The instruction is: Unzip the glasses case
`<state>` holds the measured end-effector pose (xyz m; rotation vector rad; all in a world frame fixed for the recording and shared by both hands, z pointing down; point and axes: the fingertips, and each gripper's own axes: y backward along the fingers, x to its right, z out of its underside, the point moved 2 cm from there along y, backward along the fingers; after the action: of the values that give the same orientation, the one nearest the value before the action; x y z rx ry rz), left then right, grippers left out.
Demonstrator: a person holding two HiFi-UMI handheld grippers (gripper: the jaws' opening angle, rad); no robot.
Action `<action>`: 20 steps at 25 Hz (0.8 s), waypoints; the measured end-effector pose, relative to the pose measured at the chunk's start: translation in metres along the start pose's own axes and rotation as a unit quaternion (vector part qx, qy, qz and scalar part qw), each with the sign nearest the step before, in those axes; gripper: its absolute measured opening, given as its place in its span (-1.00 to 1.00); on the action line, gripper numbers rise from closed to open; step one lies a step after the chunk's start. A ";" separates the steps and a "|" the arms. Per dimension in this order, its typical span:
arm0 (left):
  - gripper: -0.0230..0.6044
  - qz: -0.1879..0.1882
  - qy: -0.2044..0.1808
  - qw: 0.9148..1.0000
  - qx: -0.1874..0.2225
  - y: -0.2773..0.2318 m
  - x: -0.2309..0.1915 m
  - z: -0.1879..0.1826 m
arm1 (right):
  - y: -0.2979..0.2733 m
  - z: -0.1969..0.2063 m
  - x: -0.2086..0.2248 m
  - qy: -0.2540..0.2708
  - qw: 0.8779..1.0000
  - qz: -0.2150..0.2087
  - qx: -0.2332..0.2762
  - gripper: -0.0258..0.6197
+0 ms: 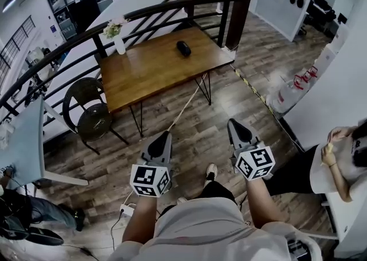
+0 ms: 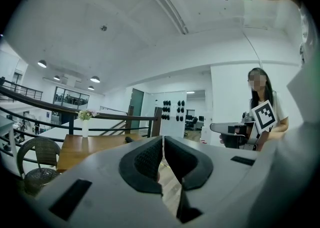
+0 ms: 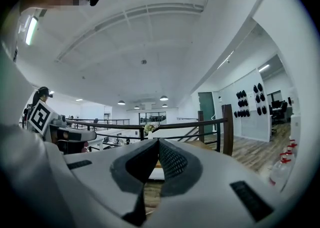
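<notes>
A small black glasses case [image 1: 183,48] lies on the wooden table [image 1: 149,73] across the floor, near the table's far right side; in the left gripper view the glasses case [image 2: 129,139] is a dark lump on the tabletop. My left gripper [image 1: 164,137] and right gripper [image 1: 234,124] are held level over the wooden floor, well short of the table. Both are shut with nothing between their pads. In the gripper views the left gripper [image 2: 163,141] and the right gripper [image 3: 156,143] show their pads pressed together.
A white vase with flowers [image 1: 117,39] stands at the table's far left corner. A round wicker chair [image 1: 92,113] sits left of the table. A dark railing [image 1: 172,7] runs behind it. A person [image 1: 338,165] sits at the right, and a white cable [image 1: 186,105] crosses the floor.
</notes>
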<state>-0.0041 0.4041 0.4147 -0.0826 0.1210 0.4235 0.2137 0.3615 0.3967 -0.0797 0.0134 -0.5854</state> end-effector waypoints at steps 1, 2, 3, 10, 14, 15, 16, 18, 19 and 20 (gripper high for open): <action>-0.85 -0.001 0.002 1.000 -0.002 -0.003 -0.001 0.002 | -0.003 0.003 0.003 -0.002 1.000 -0.001 -0.005 -0.76; -0.85 -0.002 0.005 1.000 -0.005 -0.007 -0.002 0.003 | -0.006 0.005 0.006 -0.003 1.000 -0.001 -0.009 -0.76; -0.85 -0.002 0.007 1.000 -0.007 -0.012 -0.002 0.005 | -0.009 0.006 0.011 -0.005 1.000 -0.001 -0.012 -0.76; -0.85 -0.011 0.013 0.999 -0.031 -0.058 -0.019 0.015 | -0.052 0.018 0.050 -0.029 0.999 -0.001 -0.023 -0.76; -0.85 -0.016 0.009 0.999 -0.034 -0.109 -0.031 0.011 | -0.085 0.020 0.087 -0.032 0.999 -0.003 -0.023 -0.76; -0.85 -0.015 0.007 0.999 -0.034 -0.124 -0.032 0.009 | -0.093 0.019 0.099 -0.034 0.999 -0.001 -0.022 -0.76; -0.85 -0.014 0.005 0.999 -0.035 -0.140 -0.032 0.006 | -0.101 0.017 0.113 -0.038 0.999 0.000 -0.021 -0.76; -0.85 -0.007 0.001 0.999 -0.035 -0.173 -0.030 -0.001 | -0.116 0.012 0.141 -0.046 0.999 0.005 -0.018 -0.76; -0.85 -0.003 -0.001 0.999 -0.035 -0.191 -0.028 -0.005 | -0.123 0.009 0.156 -0.048 0.999 0.007 -0.017 -0.76; -0.85 0.001 -0.001 0.999 -0.033 -0.208 -0.026 -0.010 | -0.130 0.006 0.170 -0.049 0.999 0.008 -0.016 -0.76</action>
<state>0.0572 0.2033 0.4198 -0.1476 0.1043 0.4303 0.2836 0.1600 0.4145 -0.1391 -0.0718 -0.5643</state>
